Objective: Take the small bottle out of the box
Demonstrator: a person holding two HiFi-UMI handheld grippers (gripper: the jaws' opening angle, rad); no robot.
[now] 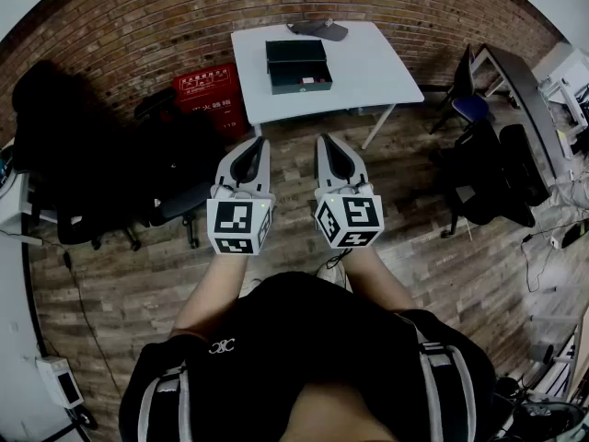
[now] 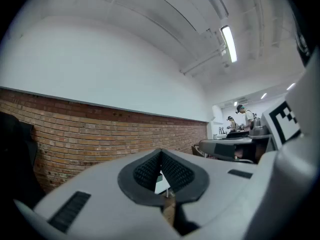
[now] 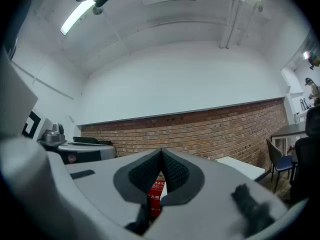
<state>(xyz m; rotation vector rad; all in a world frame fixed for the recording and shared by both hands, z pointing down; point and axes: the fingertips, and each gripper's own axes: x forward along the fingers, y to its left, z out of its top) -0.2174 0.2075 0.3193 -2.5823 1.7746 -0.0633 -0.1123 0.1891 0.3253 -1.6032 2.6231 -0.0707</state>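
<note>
left gripper [image 1: 251, 150] and right gripper [image 1: 329, 147] have jaws pressed together, gripping nothing. the dark box [image 1: 298, 65] on the white table [image 1: 386, 72] is far off, its inside too small to make out.

Far side: a red-brown brick wall [image 1: 110, 35] below, a plain white painted wall [image 2: 100, 69] above. Grey-brown wood-plank floor [image 1: 442, 274] throughout. White rectangular table [image 1: 377, 63] stands against the brick, with a red printed crate [image 1: 210, 95] just to its left. Black wheeled office chair [image 1: 175, 201] at left. Dark desk [image 1: 520, 81] at far right. Long fluorescent ceiling tube [image 2: 230, 44] lit.
</note>
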